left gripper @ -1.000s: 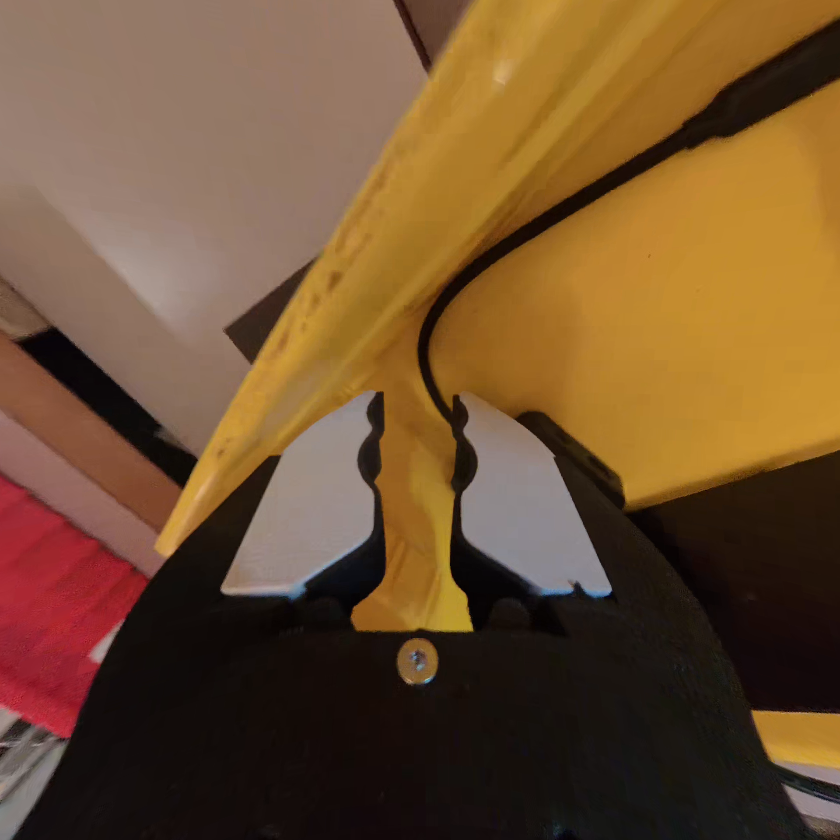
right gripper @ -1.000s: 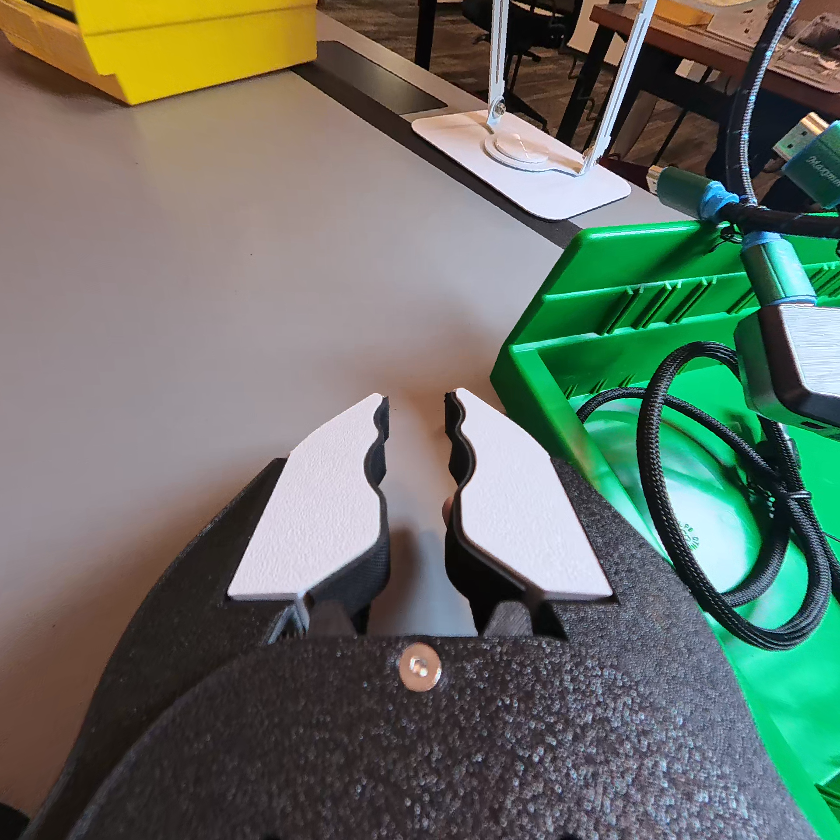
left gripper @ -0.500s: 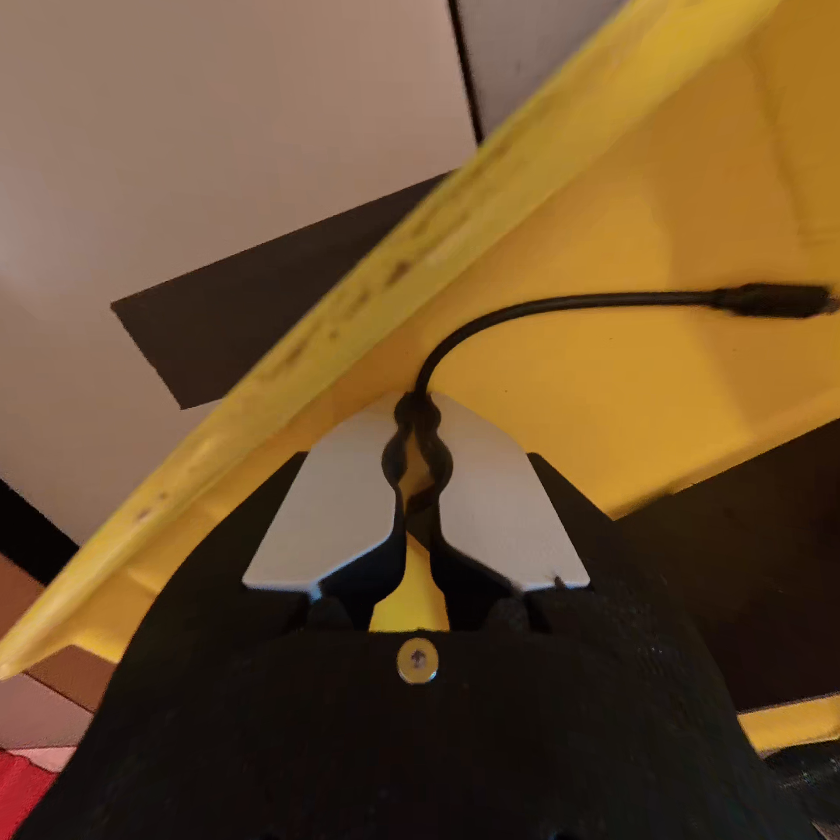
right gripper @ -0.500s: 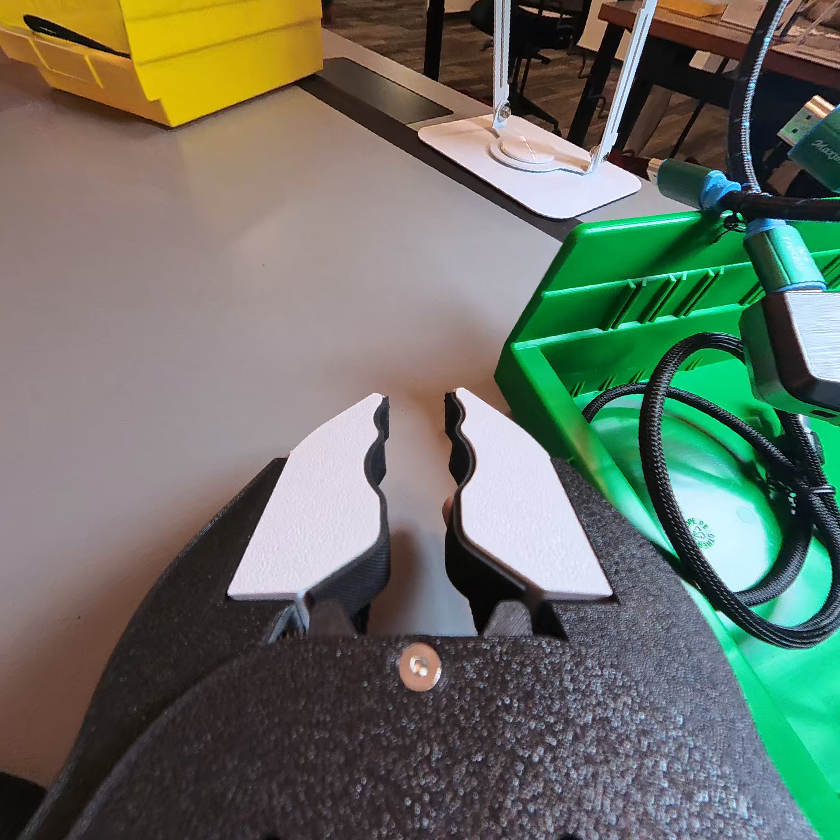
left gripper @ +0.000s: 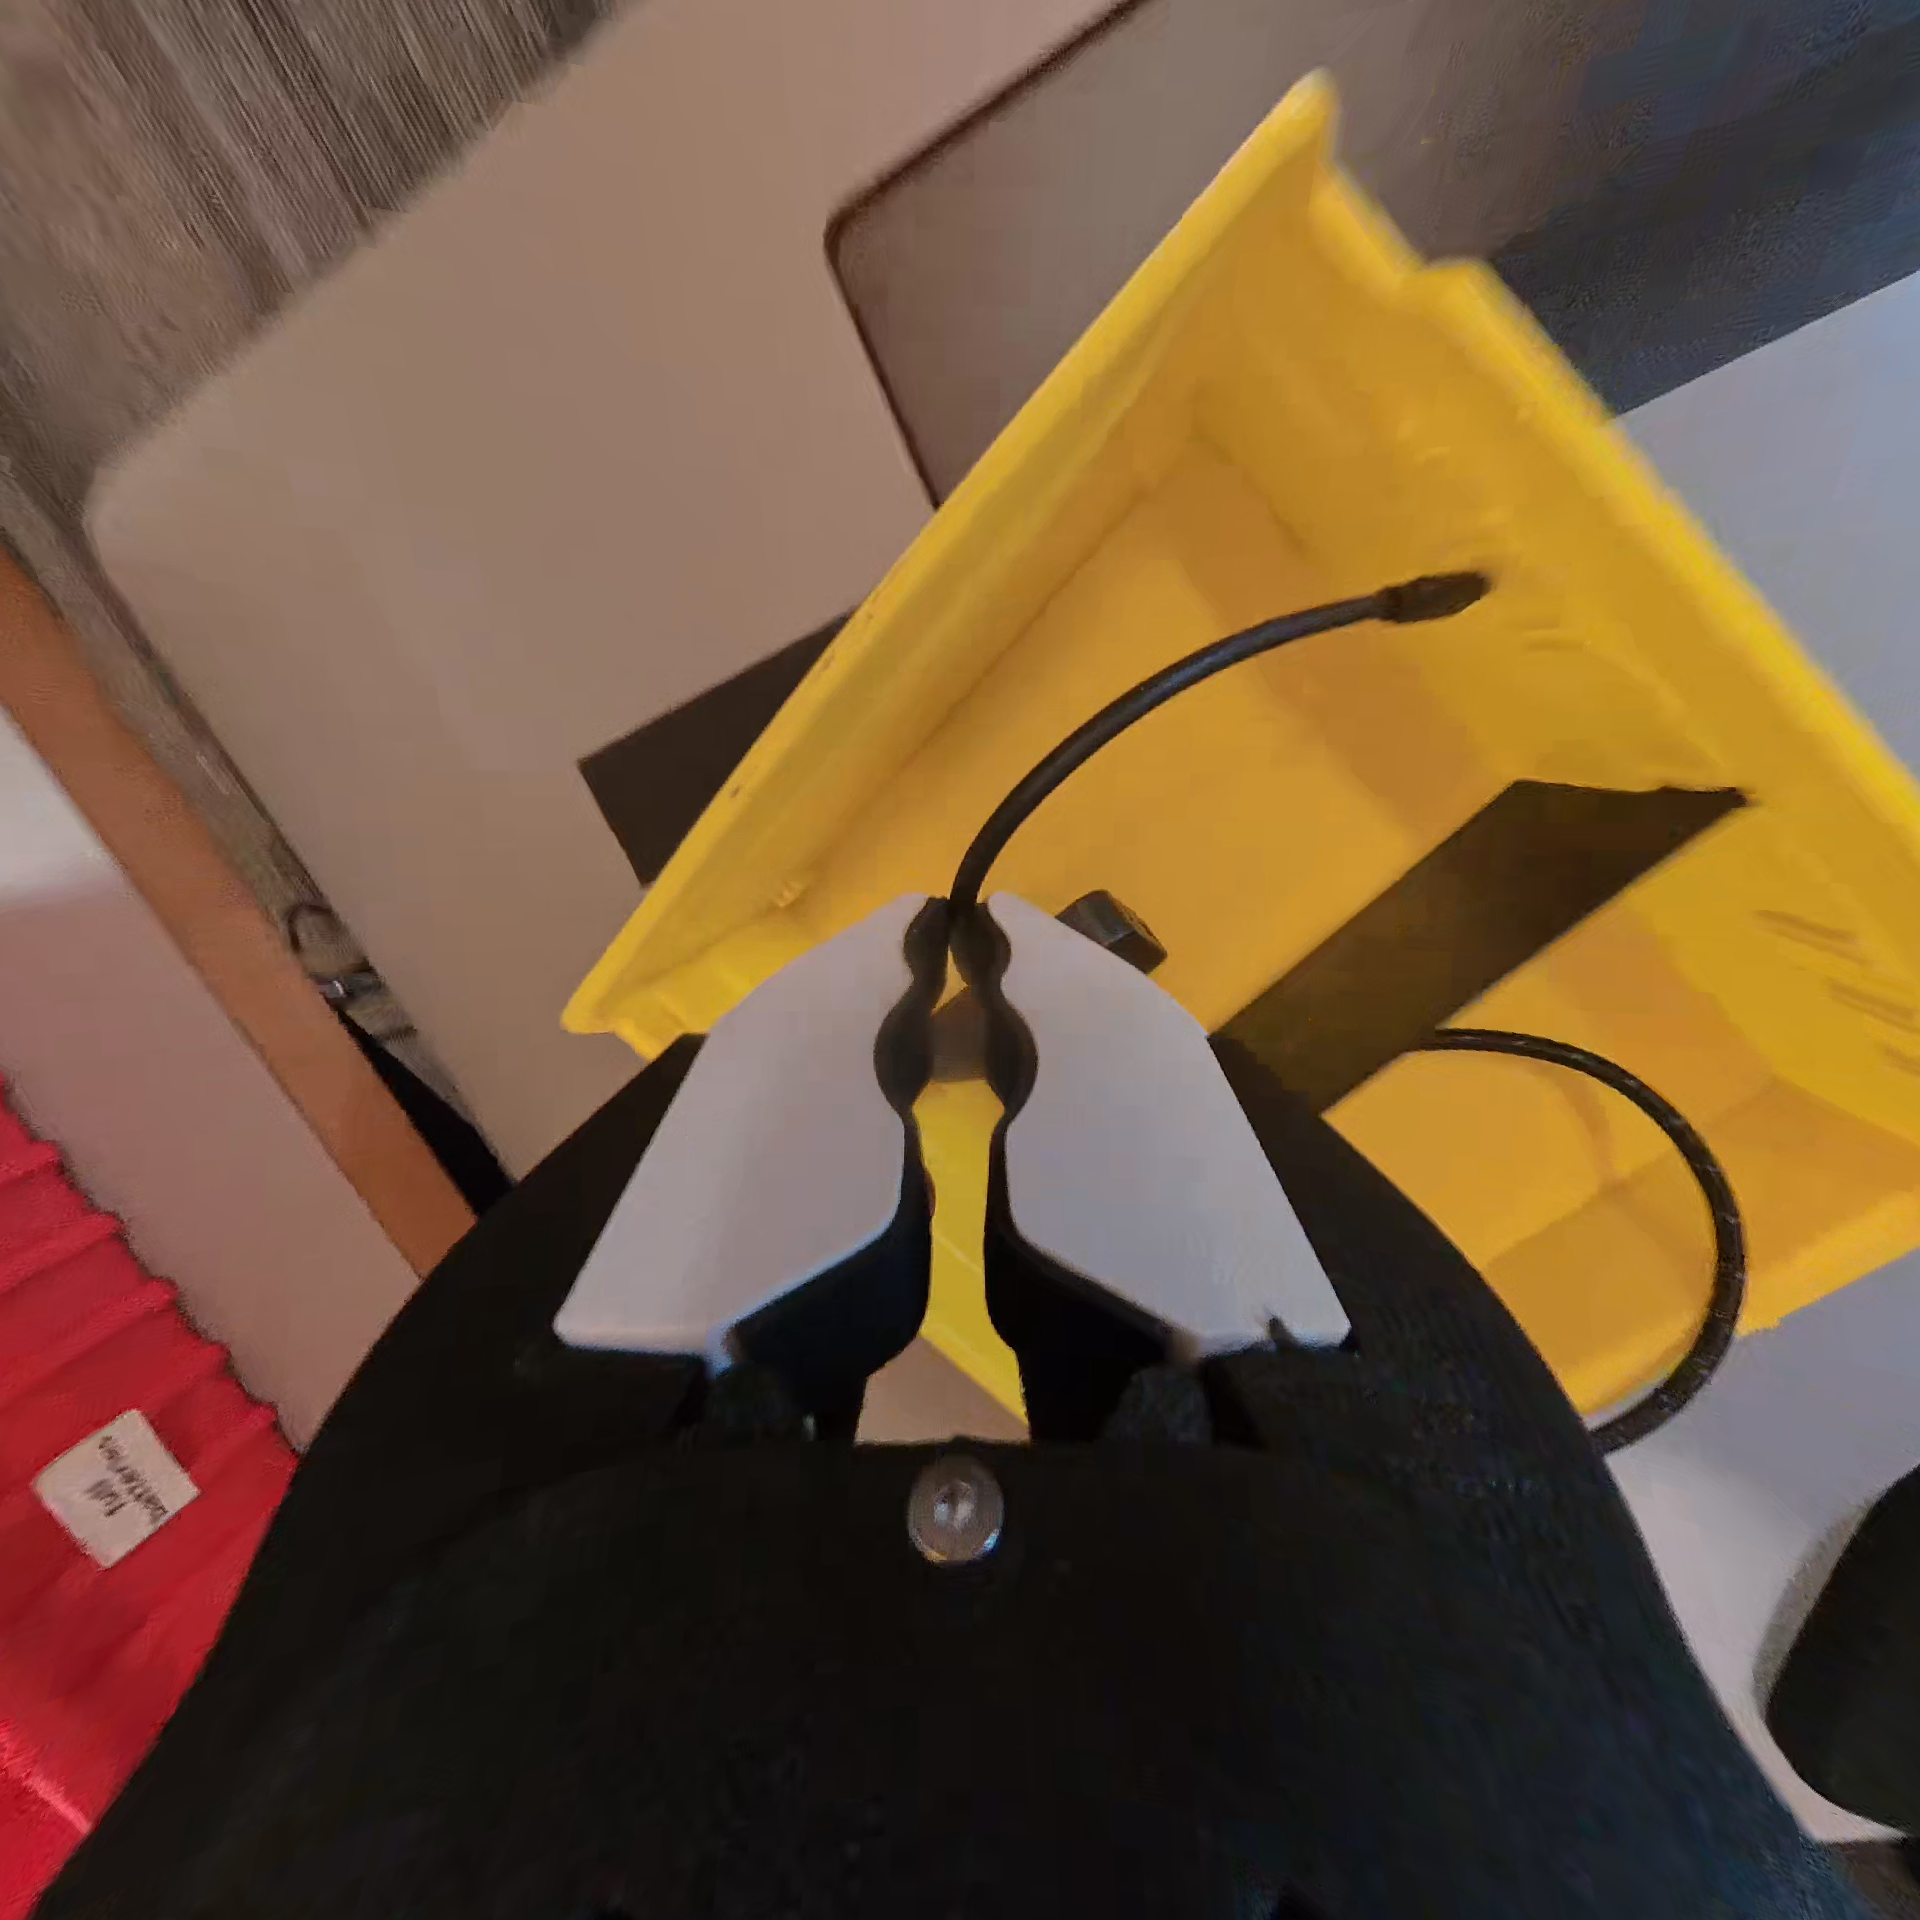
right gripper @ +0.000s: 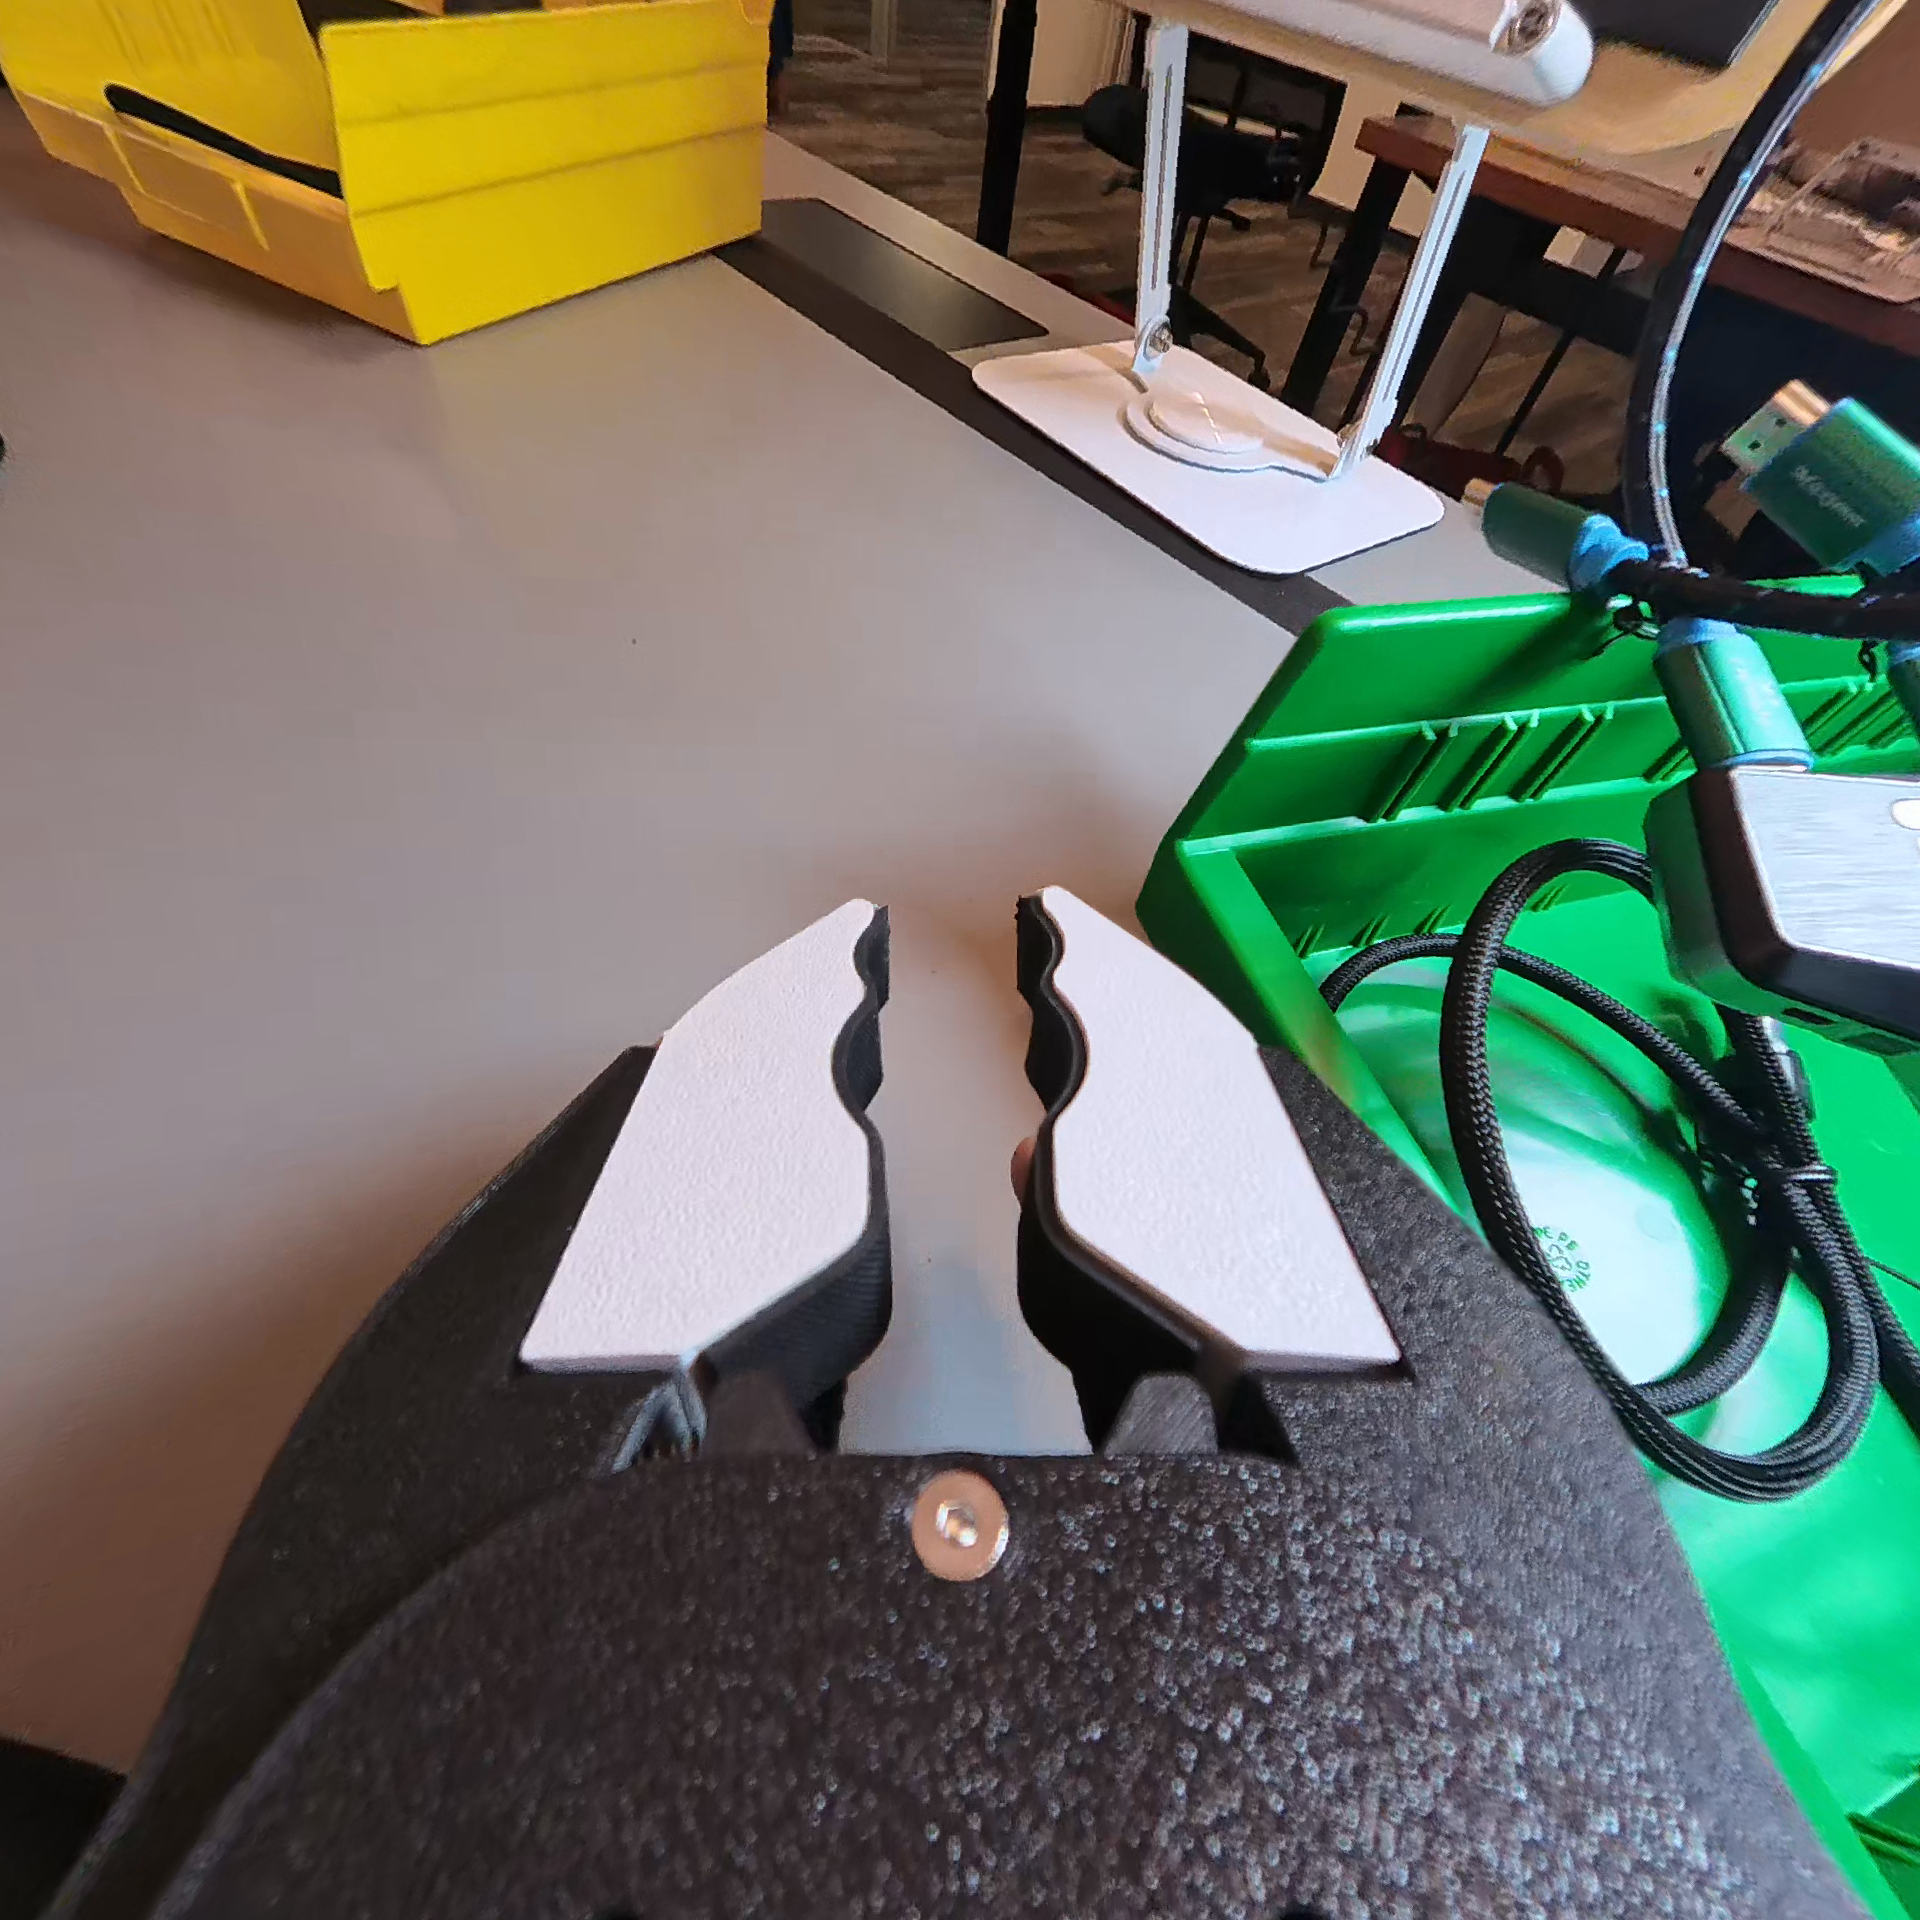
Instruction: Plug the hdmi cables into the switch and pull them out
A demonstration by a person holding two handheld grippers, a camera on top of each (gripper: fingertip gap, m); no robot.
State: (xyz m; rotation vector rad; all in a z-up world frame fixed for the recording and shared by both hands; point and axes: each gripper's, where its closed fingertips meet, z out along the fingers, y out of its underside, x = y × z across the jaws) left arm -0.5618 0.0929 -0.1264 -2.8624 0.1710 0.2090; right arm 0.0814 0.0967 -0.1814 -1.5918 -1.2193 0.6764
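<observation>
Left gripper (left gripper: 951, 925) is clenched on a thin black cable (left gripper: 1122, 696), lifting it above the open yellow plastic bin (left gripper: 1299, 499), likely to fetch it. Right gripper (right gripper: 951, 935) hangs released over the grey tabletop (right gripper: 416, 675), just beside the green bin (right gripper: 1351, 748) holding the silver metal switch (right gripper: 1808, 883) and braided green-plugged cables (right gripper: 1538, 1195)

Yellow bin (left gripper: 1299, 499), black cable (left gripper: 1101, 727); green bin (right gripper: 1382, 727), grey table (right gripper: 416, 675)

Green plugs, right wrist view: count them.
3. One plug beyond the green bin's far rim, one raised at the right edge, one seated in the switch. Others may be hidden.
</observation>
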